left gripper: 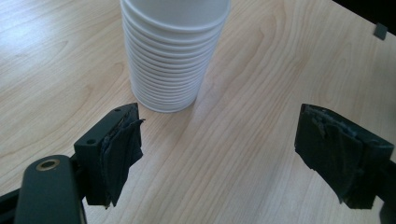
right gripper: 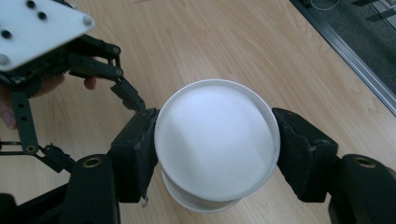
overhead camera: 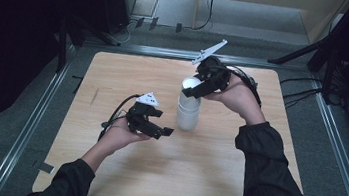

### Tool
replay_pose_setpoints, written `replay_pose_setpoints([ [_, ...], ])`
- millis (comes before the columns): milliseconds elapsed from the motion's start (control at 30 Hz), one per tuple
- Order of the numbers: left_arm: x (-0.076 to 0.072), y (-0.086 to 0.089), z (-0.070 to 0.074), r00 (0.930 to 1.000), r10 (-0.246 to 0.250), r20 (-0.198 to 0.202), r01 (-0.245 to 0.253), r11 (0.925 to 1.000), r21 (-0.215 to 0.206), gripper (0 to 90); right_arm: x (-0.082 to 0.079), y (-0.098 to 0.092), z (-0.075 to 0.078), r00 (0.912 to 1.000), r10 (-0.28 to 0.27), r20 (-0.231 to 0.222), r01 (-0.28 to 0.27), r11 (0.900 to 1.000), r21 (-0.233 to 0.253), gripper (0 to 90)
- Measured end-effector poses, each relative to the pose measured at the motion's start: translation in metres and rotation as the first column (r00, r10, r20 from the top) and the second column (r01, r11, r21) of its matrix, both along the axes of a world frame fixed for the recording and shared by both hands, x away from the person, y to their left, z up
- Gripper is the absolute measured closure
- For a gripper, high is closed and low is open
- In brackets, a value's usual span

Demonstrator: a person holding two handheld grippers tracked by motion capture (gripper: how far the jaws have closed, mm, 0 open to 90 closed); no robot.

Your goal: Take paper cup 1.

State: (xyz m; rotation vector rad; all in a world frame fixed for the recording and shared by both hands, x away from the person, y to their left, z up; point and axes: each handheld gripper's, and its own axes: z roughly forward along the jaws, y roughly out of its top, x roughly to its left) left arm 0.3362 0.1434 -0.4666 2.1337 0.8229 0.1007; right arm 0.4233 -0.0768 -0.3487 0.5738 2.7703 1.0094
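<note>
A light wooden table [overhead camera: 129, 77] carries a stack of white cups [overhead camera: 188, 111].

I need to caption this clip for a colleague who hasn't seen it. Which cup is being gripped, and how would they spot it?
On the wooden table, a stack of white cups stands upside down near the middle. The gripped one is the top cup, its flat base facing up. It alone sits between the right tool's black jaws; the left tool waits open beside the stack.

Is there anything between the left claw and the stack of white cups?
No, just bare wooden table between the open left claw and the cup stack, seen in the left gripper view.
</note>
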Motion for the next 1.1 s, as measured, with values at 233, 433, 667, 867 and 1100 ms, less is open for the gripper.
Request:
replay_pose_setpoints([
  [233,-0.001,0.003,0.006,0.9998,-0.019,0.006,0.019,0.9997,-0.018,14.9,-0.006,-0.003,0.026,0.9999,-0.014,0.003,0.014,1.000,0.024,35.3],
  [433,-0.001,0.007,0.007,0.9990,-0.043,-0.009,0.043,0.9987,-0.026,14.9,-0.014,-0.013,0.053,0.9991,-0.042,-0.001,0.042,0.998,0.055,35.6],
  [667,-0.004,0.009,0.011,0.9976,-0.069,0.000,0.069,0.9975,-0.015,14.9,-0.032,-0.029,0.073,0.9995,-0.031,-0.004,0.032,0.994,0.101,35.8],
  [867,-0.006,0.007,0.015,0.9959,-0.090,0.009,0.090,0.9957,-0.021,14.9,-0.053,-0.042,0.067,0.9998,0.018,0.008,-0.019,0.995,0.103,35.9],
  [1100,-0.010,0.005,0.016,0.9910,-0.133,0.011,0.134,0.9908,-0.021,14.9,-0.077,-0.057,0.039,0.9987,0.051,0.009,-0.051,0.992,0.113,36.0],
])
